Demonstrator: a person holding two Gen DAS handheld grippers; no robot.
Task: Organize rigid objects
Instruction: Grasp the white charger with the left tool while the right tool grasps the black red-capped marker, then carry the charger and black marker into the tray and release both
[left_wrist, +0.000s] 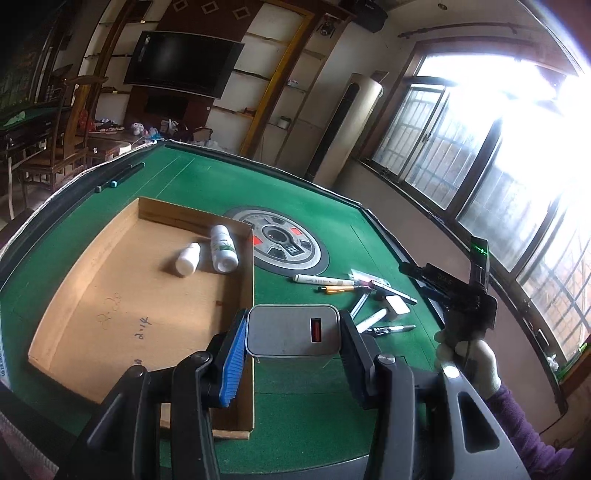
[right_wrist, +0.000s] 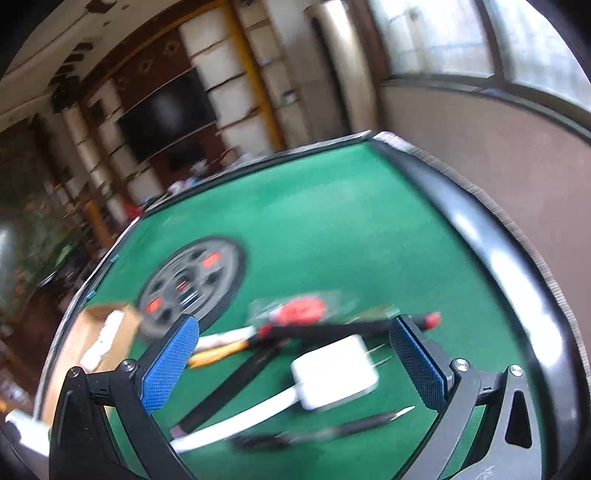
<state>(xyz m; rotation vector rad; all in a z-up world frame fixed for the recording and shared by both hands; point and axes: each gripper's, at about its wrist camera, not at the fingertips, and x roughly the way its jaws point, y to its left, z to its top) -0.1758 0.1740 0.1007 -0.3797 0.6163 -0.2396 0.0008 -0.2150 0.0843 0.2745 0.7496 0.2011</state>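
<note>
The left hand-held gripper is clamped on a grey charger, one pad on each side, held above the near right wall of the cardboard box; two white bottles already lie inside at the far end. The step in hand looks like carrying the charger over that wall and setting it on the box floor; it should go leftwards until it is past the rim, come down on bare cardboard short of the bottles, and be let go only once it sits flat, so it neither tips nor knocks them rolling. The right hand-held gripper is open, its jaws spread to either side of a white plug lying among pens on the green tabletop; that view is blurred, so contact cannot be judged; it should wait until the left one is out of the box.
</note>
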